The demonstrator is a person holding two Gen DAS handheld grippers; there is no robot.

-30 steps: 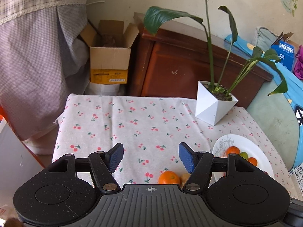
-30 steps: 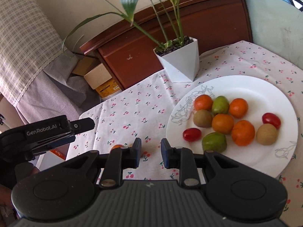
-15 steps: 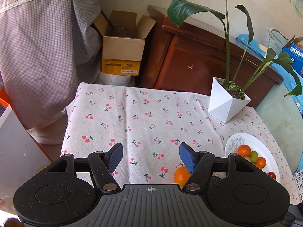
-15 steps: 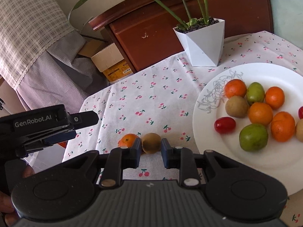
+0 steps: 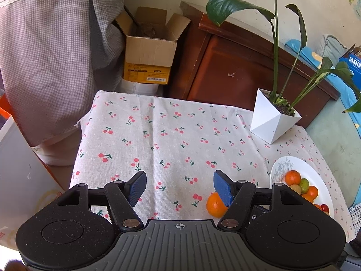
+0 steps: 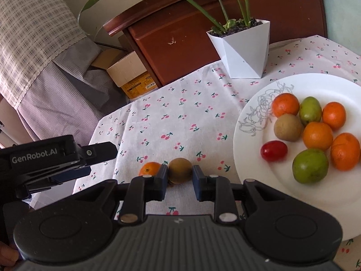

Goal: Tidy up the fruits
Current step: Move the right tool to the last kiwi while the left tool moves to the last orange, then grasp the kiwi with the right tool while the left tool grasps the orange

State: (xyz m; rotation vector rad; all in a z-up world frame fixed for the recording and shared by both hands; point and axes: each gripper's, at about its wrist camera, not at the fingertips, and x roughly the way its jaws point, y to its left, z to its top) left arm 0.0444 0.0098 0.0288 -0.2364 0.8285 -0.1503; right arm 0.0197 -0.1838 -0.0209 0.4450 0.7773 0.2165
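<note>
Tablecloth (image 5: 171, 140) with cherry print carries everything. Left gripper (image 5: 179, 186) hangs wide open, holding nothing; an orange (image 5: 215, 205) lies at its 3 o'clock. Right gripper (image 6: 179, 181) brackets a brown fruit (image 6: 180, 170), apparently not yet clamped. Plate (image 6: 255, 171) of fruits sits at 2 o'clock.

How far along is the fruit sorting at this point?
Mostly done: eight fruits sit on the plate. In hand: the right hand-held gripper brackets the kiwi on the cloth, not clamped. Left: that kiwi and the orange beside it; the left hand-held gripper is open, empty.
</note>
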